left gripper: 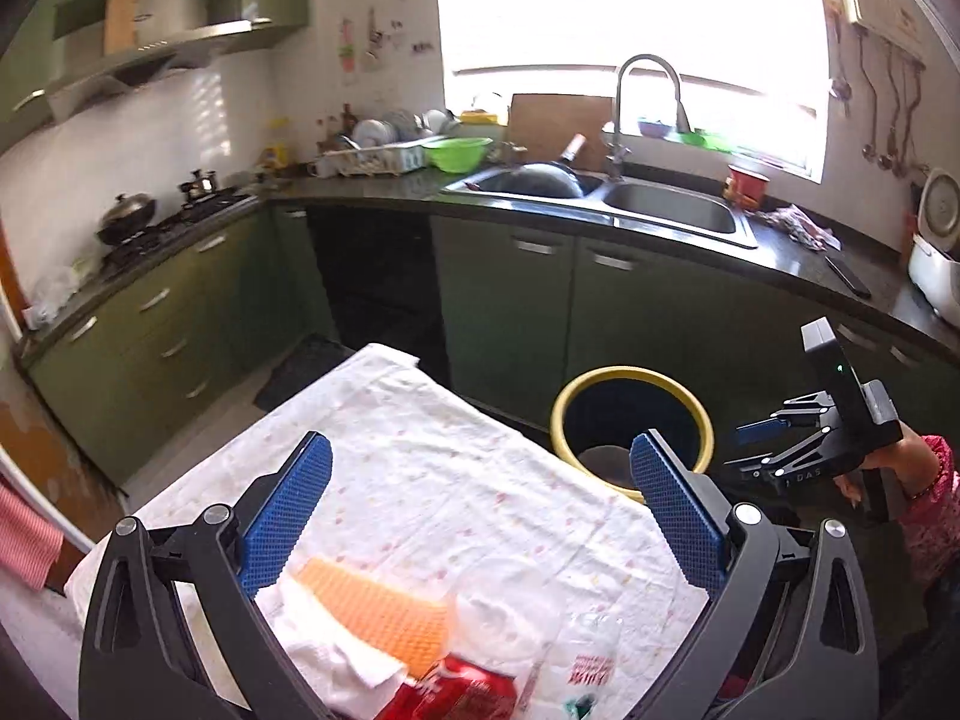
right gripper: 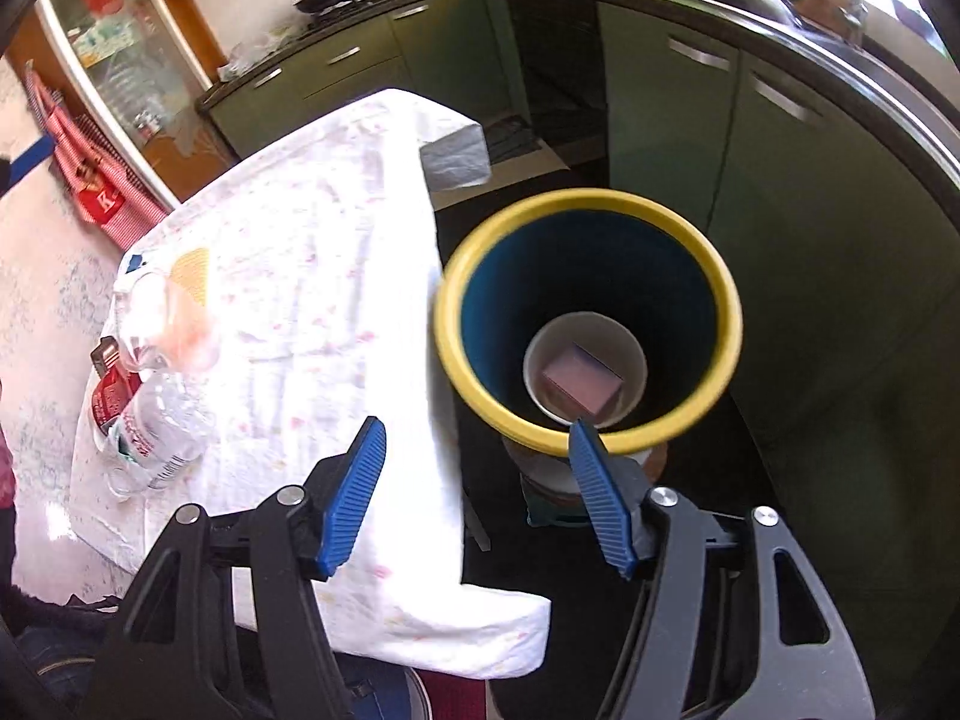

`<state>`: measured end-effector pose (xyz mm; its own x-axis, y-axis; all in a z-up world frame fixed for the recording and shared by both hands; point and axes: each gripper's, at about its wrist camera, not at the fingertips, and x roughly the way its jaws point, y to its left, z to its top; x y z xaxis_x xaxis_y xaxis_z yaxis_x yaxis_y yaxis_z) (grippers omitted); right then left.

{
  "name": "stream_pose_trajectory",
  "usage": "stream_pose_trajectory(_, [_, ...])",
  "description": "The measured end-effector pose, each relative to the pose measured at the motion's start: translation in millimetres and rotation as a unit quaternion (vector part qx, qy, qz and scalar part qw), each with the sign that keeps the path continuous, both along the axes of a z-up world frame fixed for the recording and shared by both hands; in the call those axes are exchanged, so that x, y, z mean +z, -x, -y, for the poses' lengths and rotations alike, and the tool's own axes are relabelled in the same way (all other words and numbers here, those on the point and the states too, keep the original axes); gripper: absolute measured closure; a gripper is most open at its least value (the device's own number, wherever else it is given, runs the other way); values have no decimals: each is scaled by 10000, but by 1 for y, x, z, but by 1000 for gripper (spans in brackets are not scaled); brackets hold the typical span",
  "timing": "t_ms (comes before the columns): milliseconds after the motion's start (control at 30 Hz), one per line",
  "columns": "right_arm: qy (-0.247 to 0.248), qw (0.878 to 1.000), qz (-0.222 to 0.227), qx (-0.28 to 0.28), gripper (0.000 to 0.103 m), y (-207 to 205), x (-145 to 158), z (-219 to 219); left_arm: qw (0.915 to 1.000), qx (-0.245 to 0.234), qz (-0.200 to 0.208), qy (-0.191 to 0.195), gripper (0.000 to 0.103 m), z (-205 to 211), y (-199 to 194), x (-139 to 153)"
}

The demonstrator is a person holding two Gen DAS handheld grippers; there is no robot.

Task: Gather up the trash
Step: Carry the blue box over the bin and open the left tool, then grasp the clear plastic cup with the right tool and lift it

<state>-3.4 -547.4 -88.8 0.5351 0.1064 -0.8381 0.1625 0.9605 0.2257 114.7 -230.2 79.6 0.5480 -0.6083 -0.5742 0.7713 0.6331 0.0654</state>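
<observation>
small box [right gripper: 581, 385] inside yellow-rimmed bin [right gripper: 591, 199]

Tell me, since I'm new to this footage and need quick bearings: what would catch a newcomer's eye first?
The blue bin with a yellow rim stands out, on the dark floor beside the table, with a white cup holding a pinkish block inside it. Next is the white-clothed table, where a clear plastic bottle, a red wrapper and an orange sponge-like piece lie at one end. Behind, the bright window glares over a double sink.
</observation>
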Motion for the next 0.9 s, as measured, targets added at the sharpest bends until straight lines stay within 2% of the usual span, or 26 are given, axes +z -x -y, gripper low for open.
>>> stream_pose_trajectory(100, [68,9997,49,228,43,-14,9,-25,9983,540,-15,221,5,-58,13,-10])
stream_pose_trajectory(233, [122,9976,89,673,43,-44,17,-69,9912,1207,-173,525,5,-122,28,-36])
stream_pose_trajectory(333, [121,9945,123,1037,43,-66,25,-101,9857,1538,-329,604,5,-158,37,-62])
stream_pose_trajectory(467, [49,9895,168,1437,43,-91,35,-139,9767,2059,-224,570,5,-195,51,-93])
stream_pose_trajectory(567, [146,9860,137,1658,48,-109,37,-161,9708,2354,-89,452,5,-211,63,-110])
stream_pose_trajectory(800, [243,9804,-285,1933,59,-142,13,-190,9676,2517,132,156,5,-217,86,-122])
stream_pose_trajectory(900, [290,9808,-403,1888,76,-152,2,-192,9683,2492,91,158,5,-213,88,-124])
